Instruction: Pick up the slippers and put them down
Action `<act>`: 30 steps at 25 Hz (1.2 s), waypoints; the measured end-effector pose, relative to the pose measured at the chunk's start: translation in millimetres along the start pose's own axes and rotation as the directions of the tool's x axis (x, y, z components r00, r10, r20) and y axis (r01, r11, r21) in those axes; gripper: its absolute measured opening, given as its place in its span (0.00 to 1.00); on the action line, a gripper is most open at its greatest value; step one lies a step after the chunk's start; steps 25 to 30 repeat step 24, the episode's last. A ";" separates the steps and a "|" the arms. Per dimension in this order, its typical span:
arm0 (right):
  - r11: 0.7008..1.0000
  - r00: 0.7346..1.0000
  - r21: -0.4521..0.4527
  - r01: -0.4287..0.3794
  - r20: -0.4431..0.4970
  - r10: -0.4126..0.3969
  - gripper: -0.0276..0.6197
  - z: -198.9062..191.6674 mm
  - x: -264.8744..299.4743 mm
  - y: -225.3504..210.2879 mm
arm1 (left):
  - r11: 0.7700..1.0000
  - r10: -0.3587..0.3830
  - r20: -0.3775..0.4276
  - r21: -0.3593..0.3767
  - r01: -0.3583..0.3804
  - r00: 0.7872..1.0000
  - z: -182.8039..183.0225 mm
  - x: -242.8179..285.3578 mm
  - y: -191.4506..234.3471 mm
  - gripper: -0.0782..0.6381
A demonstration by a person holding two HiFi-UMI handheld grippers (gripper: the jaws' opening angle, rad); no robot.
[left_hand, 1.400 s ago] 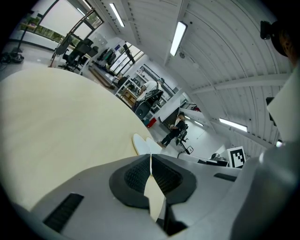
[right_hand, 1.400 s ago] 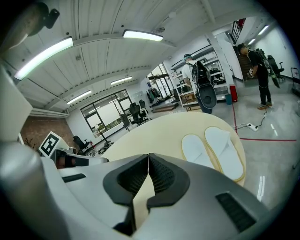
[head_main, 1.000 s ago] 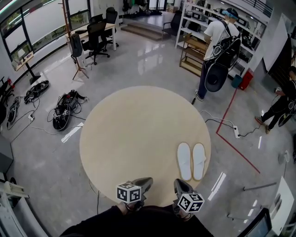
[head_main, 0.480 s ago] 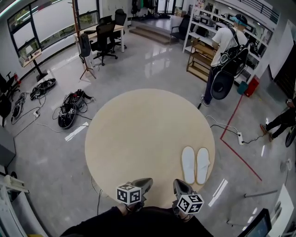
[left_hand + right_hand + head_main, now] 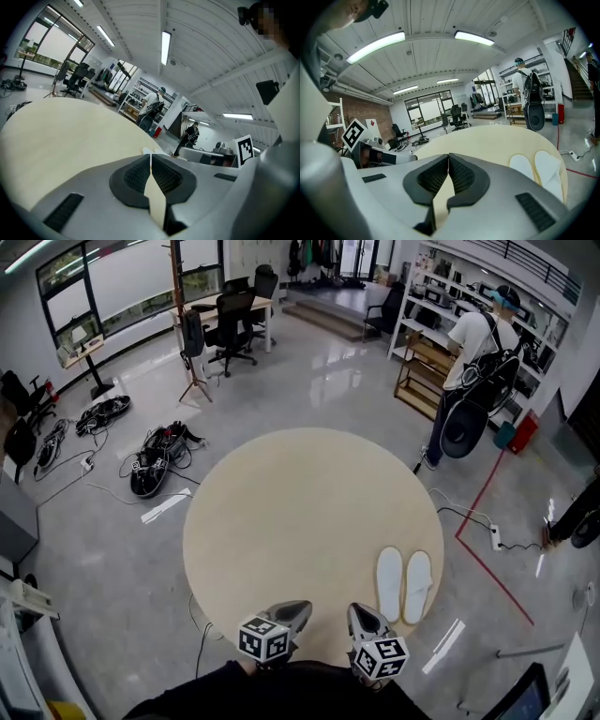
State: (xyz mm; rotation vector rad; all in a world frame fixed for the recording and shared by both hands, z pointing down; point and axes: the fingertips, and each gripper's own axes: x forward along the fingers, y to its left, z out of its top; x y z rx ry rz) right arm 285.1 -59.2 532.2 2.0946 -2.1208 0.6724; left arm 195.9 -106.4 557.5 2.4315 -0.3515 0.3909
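Observation:
Two white slippers (image 5: 404, 584) lie side by side, soles down, near the right front edge of a round beige table (image 5: 300, 512). In the right gripper view the slippers (image 5: 536, 168) show to the right of the jaws. My left gripper (image 5: 298, 608) hovers at the table's near edge, shut and holding nothing. My right gripper (image 5: 359, 611) hangs beside it, also shut and empty, just left of the slippers' heels. The left gripper view shows the slippers' tips (image 5: 149, 151) beyond its closed jaws (image 5: 151, 159), and the right gripper (image 5: 449, 159) has its tips pressed together.
A person with a backpack (image 5: 473, 371) stands by shelves (image 5: 427, 352) beyond the table at the right. Cables and gear (image 5: 155, 460) lie on the floor at the left. Office chairs (image 5: 230, 320) and a desk stand at the back. A power strip (image 5: 494, 538) lies near red floor tape.
Both grippers have lifted a little at the table's near edge and rolled slightly. The head view has shifted, so the table and slippers sit lower and further right. Both jaws stay shut.

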 end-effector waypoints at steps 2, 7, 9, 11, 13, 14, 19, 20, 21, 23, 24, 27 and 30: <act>1.000 1.000 -0.024 -0.018 0.011 0.018 0.07 3.9 2.3 6.9 | 1.000 0.013 0.008 -0.005 -0.013 1.000 0.9 -4.2 4.2 0.14; 0.998 0.999 -0.036 -0.049 0.011 0.050 0.07 -0.5 9.0 10.1 | 1.000 0.024 0.013 -0.008 -0.024 1.000 -2.0 -2.3 9.4 0.15; 0.998 0.999 -0.027 -0.051 0.008 0.051 0.07 -3.1 9.4 8.5 | 1.000 0.023 0.007 -0.013 -0.023 1.000 -3.8 -0.8 9.9 0.15; 0.999 0.999 -0.017 -0.047 0.006 0.047 0.07 -2.7 8.0 6.7 | 1.000 0.021 0.000 -0.019 -0.021 1.000 -3.9 -0.1 8.9 0.15; 0.999 0.999 -0.013 -0.042 0.005 0.042 0.07 0.0 7.1 4.6 | 1.000 0.018 -0.007 -0.022 -0.018 1.000 -1.7 1.7 7.5 0.15; 0.999 0.999 -0.010 -0.040 0.004 0.040 0.07 1.0 7.1 3.4 | 1.000 0.016 -0.011 -0.021 -0.016 1.000 -0.8 3.1 6.9 0.15; 1.000 1.000 0.000 -0.031 -0.002 0.031 0.07 -5.9 3.9 1.3 | 1.000 0.005 -0.029 -0.015 -0.005 1.000 -7.6 6.3 4.2 0.15; 1.000 1.000 0.002 -0.030 -0.003 0.030 0.07 -7.7 2.8 0.7 | 1.000 0.003 -0.030 -0.015 -0.004 1.000 -9.3 6.8 3.5 0.15; 1.000 1.000 0.005 -0.029 -0.004 0.029 0.07 -8.7 2.0 -0.2 | 1.000 0.002 -0.031 -0.016 -0.003 1.000 -10.2 7.5 2.7 0.15; 1.000 1.000 0.009 -0.029 -0.008 0.029 0.07 -9.6 1.1 -2.0 | 1.000 0.002 -0.033 -0.018 -0.002 0.999 -10.7 9.0 1.5 0.15; 1.000 1.000 0.011 -0.029 -0.010 0.029 0.07 -9.8 0.7 -2.8 | 1.000 0.002 -0.034 -0.019 -0.002 0.999 -10.6 9.7 0.9 0.15; 1.000 1.000 0.011 -0.029 -0.010 0.029 0.07 -9.8 0.7 -2.8 | 1.000 0.002 -0.034 -0.019 -0.002 0.999 -10.6 9.7 0.9 0.15; 1.000 1.000 0.011 -0.029 -0.010 0.029 0.07 -9.8 0.7 -2.8 | 1.000 0.002 -0.034 -0.019 -0.002 0.999 -10.6 9.7 0.9 0.15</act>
